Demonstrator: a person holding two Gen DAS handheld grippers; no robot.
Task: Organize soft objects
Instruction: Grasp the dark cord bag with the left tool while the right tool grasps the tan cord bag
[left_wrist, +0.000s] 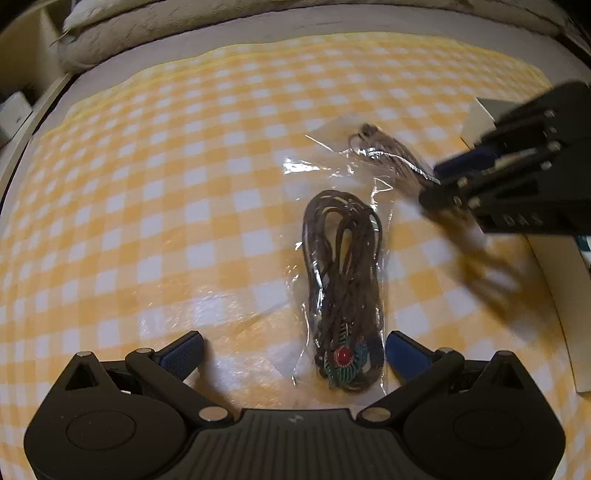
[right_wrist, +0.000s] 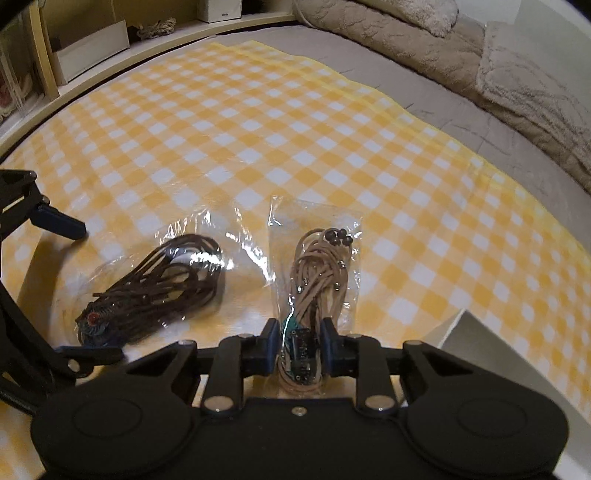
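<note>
Right gripper has its blue pads pressed on the near end of the tan cord packet, which lies on the yellow checked cloth; the pick-up step looks in hand, and the next move calls for a clean lift without the slippery film sliding out. Left gripper hangs wide open over the dark cord packet, just left of the tan one, straddling its ornament end. Where the packets belong is unclear: only a white box corner shows at right.
</note>
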